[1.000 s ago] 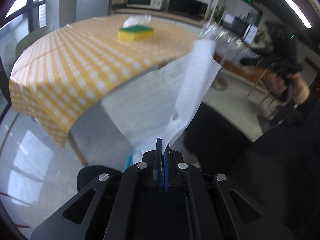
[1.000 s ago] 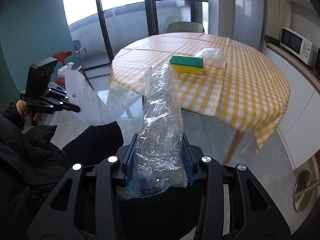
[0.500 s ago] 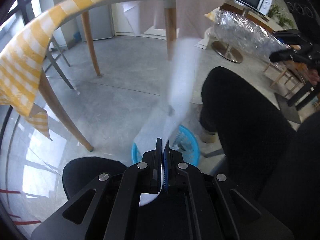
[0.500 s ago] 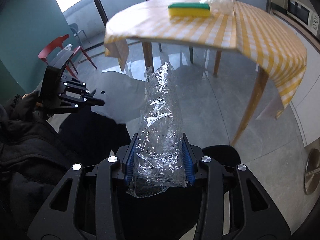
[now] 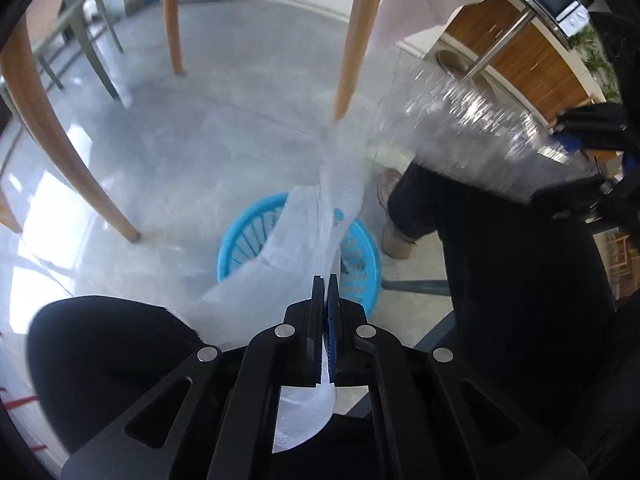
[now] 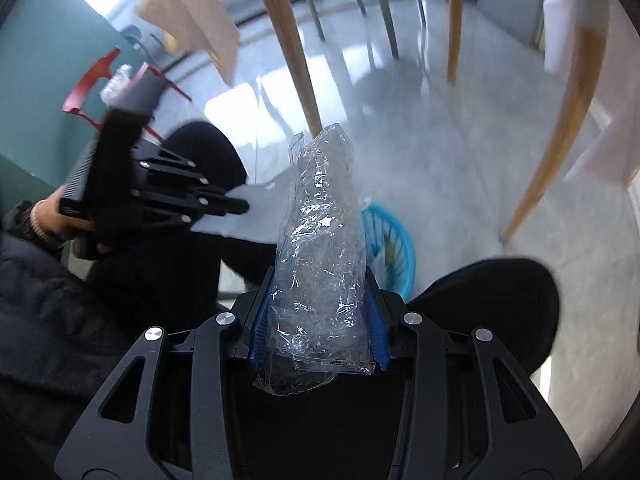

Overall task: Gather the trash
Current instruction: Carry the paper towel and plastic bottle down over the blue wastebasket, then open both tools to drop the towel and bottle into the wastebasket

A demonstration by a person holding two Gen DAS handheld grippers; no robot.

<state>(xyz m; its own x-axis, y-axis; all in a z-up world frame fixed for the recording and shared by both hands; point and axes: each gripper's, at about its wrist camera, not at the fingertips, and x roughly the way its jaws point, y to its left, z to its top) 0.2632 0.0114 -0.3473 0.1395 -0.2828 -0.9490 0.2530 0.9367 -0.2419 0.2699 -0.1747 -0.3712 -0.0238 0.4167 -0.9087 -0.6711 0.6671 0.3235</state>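
White paper tissue (image 5: 320, 216) hangs centre frame in the left wrist view, pinched flat in the left gripper (image 5: 326, 280), jaws fully closed on it; its free end trails over the blue basket (image 5: 236, 246) on the grey floor (image 5: 192, 152). Crumpled clear plastic wrap (image 6: 320, 248) stands up centre frame in the right wrist view, clamped between the right gripper (image 6: 318, 292) blue pads at a medium width. Both grippers point steeply down. Left gripper also shows at left in the right view, a hand (image 6: 52, 220) on its handle. Person's dark trouser legs (image 5: 500, 248) sit beside the basket. Versus a second ago: both views have dropped from the checked tabletop to below it, now only wooden table legs (image 5: 356, 36) and floor; basket now in plain view; both grips unchanged.
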